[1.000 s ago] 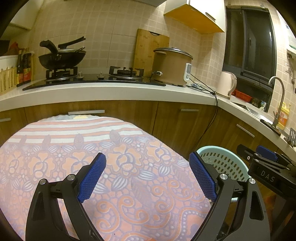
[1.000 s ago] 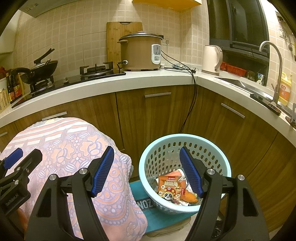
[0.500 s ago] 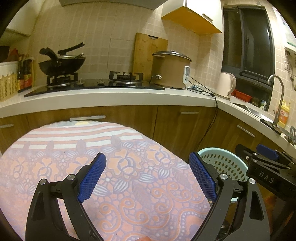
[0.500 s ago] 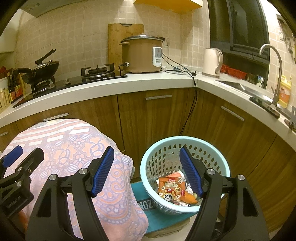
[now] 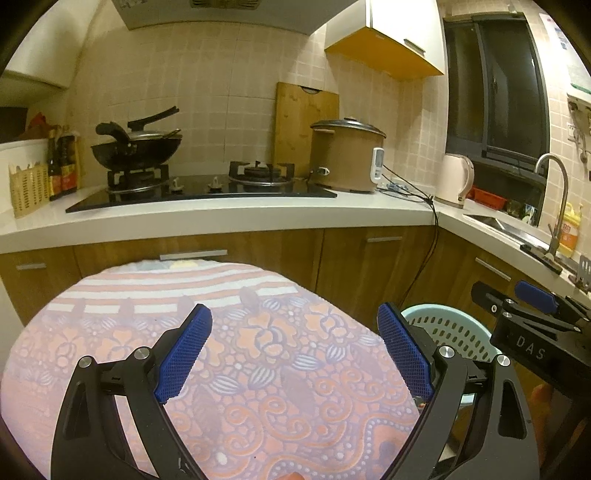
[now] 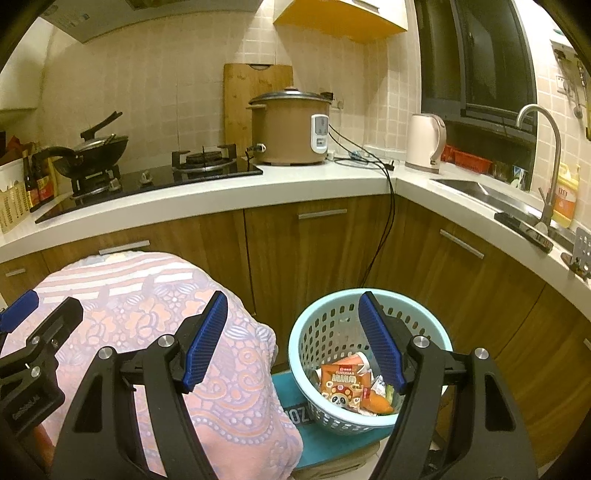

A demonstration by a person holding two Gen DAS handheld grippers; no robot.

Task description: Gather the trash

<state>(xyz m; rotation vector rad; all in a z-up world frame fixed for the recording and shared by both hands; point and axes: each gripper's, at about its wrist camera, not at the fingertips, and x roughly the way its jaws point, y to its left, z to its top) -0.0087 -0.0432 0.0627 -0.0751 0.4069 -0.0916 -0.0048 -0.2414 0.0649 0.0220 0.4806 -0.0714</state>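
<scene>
Kitchen corner, cloth-covered counter (image 5: 236, 369) bare, both grippers empty.
Trash wrappers (image 6: 343, 384) lie in the blue basket (image 6: 314, 332) on the floor; left gripper (image 5: 295, 354) and right gripper (image 6: 291, 339) hover, jaws wide. Collecting seems finished; next means finding any stray litter.

**Both grippers lifted, view tips up**

The left gripper (image 5: 293, 354) and right gripper (image 6: 291, 341) have risen slightly: the counter (image 5: 221, 218) now sits lower in both views, and the range hood (image 5: 221, 11) has come into sight at the top.
</scene>
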